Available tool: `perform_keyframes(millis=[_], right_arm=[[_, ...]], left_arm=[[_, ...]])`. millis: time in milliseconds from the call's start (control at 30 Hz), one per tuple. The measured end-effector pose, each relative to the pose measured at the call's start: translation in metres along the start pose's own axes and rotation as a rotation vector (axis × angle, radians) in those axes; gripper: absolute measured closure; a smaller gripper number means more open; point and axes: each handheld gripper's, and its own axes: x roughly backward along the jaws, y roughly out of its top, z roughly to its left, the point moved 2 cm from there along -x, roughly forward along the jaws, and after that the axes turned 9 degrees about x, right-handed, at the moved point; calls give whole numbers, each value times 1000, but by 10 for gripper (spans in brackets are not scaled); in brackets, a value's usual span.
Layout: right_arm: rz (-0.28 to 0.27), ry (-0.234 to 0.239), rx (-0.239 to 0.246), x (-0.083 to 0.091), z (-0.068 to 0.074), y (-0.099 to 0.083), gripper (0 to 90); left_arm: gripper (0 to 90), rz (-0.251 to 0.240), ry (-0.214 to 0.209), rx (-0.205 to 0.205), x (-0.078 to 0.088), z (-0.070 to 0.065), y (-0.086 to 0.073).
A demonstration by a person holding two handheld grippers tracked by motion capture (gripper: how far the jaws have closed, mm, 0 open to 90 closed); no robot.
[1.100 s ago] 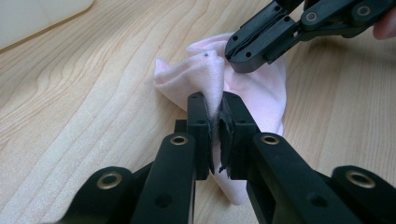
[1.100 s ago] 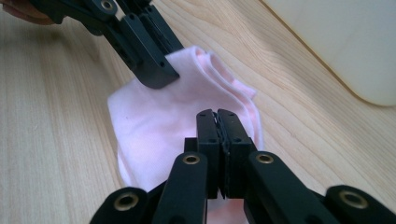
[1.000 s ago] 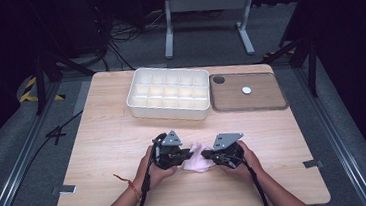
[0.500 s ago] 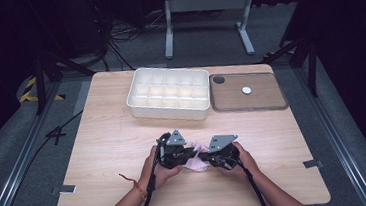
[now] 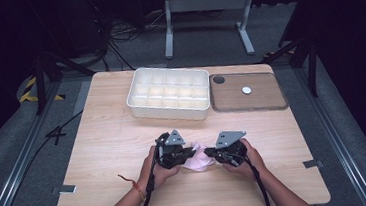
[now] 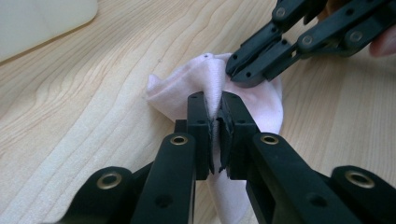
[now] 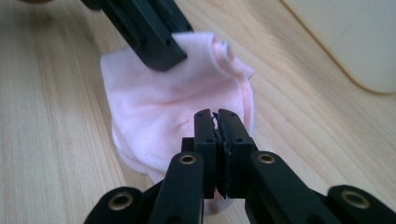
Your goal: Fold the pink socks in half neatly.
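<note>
Near the table's [image 5: 104,140] front edge, well short of the white divided tray [image 5: 169,92], you're bringing the grippers closer together, left gripper [image 6: 214,132] and right gripper [image 7: 218,140] both pinching the pink cloth [image 5: 198,159], likely folding it.

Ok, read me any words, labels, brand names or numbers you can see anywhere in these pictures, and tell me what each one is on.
There is none to read: the white compartment tray, the brown wooden tray, the pale pink cloth, both black grippers and the light wooden table carry no legible writing.
</note>
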Motion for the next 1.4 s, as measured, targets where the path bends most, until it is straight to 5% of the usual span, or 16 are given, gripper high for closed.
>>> perform_keyframes(millis=[167, 533, 667, 733, 867, 1233, 1333, 1400], right_arm=[[39, 24, 24, -8, 3, -2, 888], [25, 81, -15, -10, 4, -4, 889], [-32, 63, -57, 3, -4, -1, 886], [-98, 6, -101, 16, -13, 2, 883], [-139, -4, -107, 20, -10, 9, 869], [-66, 4, -81, -3, -5, 4, 870], [-56, 4, -76, -6, -6, 2, 873], [-51, 4, -79, -8, -6, 1, 875]], left_arm=[[833, 0, -12, 6, -2, -1, 1], [820, 25, 15, -20, -13, -10, 6], [820, 39, 38, -39, -12, -12, 3], [816, 51, 45, -58, -13, -14, 1], [808, 72, 61, -93, -21, -20, 0], [774, 69, 57, -79, -28, -21, -1], [723, 63, 43, -66, -26, -21, -1], [603, 76, 52, -77, -19, -21, -1]])
